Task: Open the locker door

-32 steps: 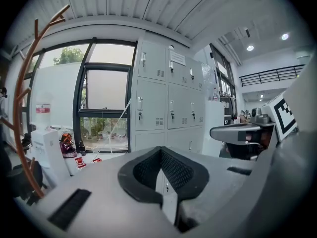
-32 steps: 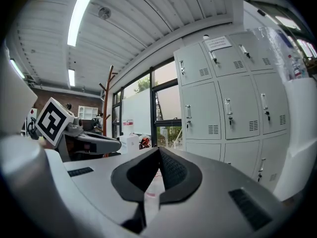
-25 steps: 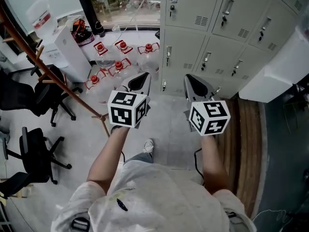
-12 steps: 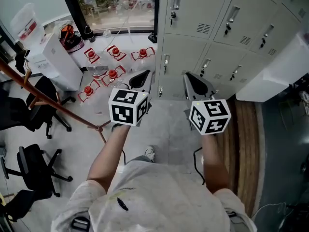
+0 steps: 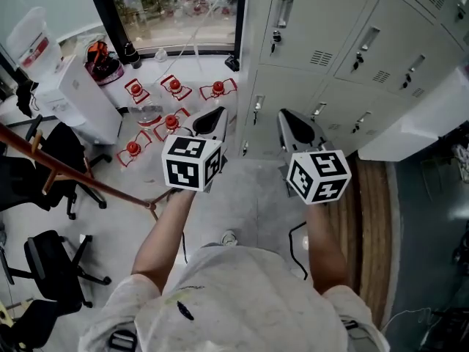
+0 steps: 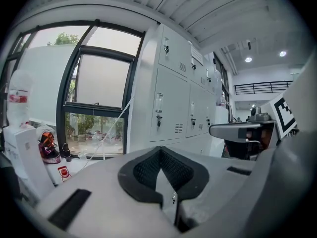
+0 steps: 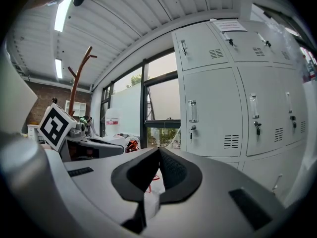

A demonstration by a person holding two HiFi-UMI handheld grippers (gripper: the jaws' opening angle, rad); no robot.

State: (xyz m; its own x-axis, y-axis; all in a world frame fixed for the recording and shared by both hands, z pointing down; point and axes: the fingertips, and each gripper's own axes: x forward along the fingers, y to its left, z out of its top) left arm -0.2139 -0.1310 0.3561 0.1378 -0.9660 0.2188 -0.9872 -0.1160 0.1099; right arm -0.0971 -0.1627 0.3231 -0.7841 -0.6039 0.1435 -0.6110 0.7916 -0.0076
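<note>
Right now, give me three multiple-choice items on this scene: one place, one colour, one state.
1. In the head view, the lockers stand on which side of the window? A left B right C below
2. What colour are the tops of the bottles on the floor? A blue B red C green
3. What state is the right gripper in? A open B shut on a key C shut, empty

Answers: B, the lockers sit right of the window frame; B, the tops show red; C, its pads meet with nothing between.
</note>
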